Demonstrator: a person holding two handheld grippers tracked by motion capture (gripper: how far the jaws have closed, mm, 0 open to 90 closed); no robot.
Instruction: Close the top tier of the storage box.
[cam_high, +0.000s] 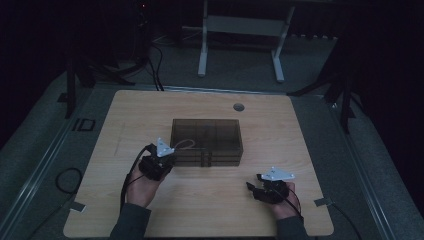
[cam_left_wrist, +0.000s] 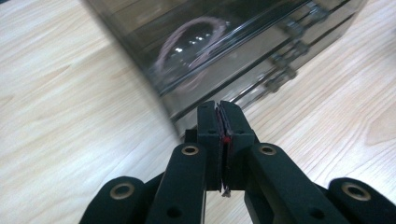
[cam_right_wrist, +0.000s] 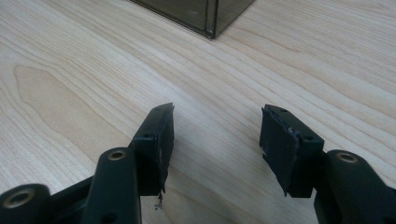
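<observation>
The left gripper (cam_left_wrist: 218, 108), fingers pressed together on nothing, sits against the smoky drawer box (cam_high: 207, 139) mid-worktop; nudging could slide it. The right gripper (cam_right_wrist: 217, 128) rests wide open, empty.

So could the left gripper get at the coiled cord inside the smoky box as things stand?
Probably not yet: the left gripper is shut against the box front, and the wall stands before the cord.
</observation>
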